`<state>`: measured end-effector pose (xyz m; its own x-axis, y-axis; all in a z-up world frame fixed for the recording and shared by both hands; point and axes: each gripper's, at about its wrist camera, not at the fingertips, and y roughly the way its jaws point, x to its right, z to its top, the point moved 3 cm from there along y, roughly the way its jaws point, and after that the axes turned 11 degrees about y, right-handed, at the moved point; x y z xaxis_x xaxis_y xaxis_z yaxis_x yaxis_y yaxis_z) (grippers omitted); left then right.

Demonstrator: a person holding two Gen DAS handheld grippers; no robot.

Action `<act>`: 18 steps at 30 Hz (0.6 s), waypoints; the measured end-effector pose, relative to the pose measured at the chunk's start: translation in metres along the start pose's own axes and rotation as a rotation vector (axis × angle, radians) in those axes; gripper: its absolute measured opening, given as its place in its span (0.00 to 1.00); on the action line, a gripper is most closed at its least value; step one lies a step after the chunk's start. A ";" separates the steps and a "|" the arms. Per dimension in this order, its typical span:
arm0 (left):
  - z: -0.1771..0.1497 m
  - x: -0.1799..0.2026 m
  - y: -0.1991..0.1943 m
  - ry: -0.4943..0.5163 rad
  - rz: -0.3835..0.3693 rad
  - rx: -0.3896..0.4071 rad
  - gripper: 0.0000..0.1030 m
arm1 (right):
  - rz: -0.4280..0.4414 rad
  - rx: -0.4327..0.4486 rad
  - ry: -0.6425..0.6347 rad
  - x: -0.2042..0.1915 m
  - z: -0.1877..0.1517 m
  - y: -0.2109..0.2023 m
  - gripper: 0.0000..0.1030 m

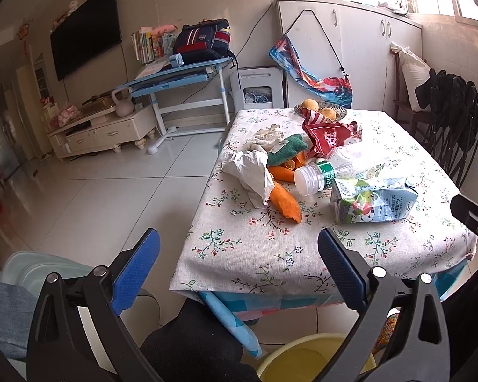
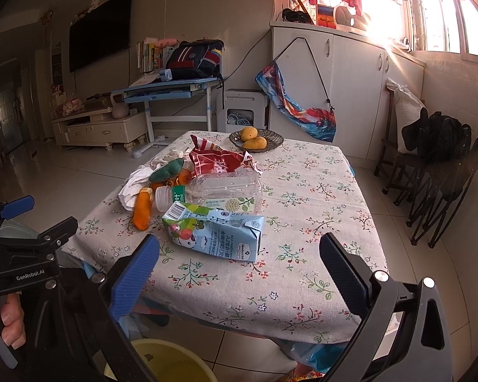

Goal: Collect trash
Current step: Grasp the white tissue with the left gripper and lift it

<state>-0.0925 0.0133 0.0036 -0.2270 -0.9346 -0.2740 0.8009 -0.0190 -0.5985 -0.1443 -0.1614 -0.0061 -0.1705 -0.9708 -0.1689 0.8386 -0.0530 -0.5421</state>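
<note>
Both wrist views look forward and slightly down from just off the near edge of the surface (image 1: 271, 254), facing the far cabinets. The left view sits further left, showing more floor. Both share the surface (image 2: 302, 191), its clutter and the yellow bucket (image 1: 315, 359) below.

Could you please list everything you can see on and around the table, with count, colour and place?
Milk carton: one, light blue, lying nearest the table's front edge.
Plastic bottle: one, clear with white cap, lying behind the carton.
Snack wrapper: one, red, behind the bottle.
Crumpled tissue: one, white, left of the pile.
Peels: several, orange, beside the tissue.
Cloth: one, green, mid-pile.
Fruit plate: one, dark, far edge, holding two yellow mangoes.
Tablecloth: one, floral white.
Bucket: one, yellow, on the floor below the front edge.
Left gripper: open, blue pads.
Right gripper: open, blue pads.
</note>
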 end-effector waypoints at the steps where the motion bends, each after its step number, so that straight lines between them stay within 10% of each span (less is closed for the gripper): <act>1: 0.002 -0.001 0.004 -0.008 -0.008 -0.007 0.93 | 0.001 -0.010 0.008 0.002 -0.001 0.002 0.94; 18: 0.048 -0.025 0.146 -0.186 -0.093 -0.165 0.93 | 0.022 -0.143 -0.107 0.000 -0.004 0.036 0.94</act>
<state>0.0570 0.0168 -0.0408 -0.1772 -0.9811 -0.0780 0.6766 -0.0639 -0.7336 -0.1161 -0.1630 -0.0286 -0.0901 -0.9911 -0.0976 0.7582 -0.0048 -0.6520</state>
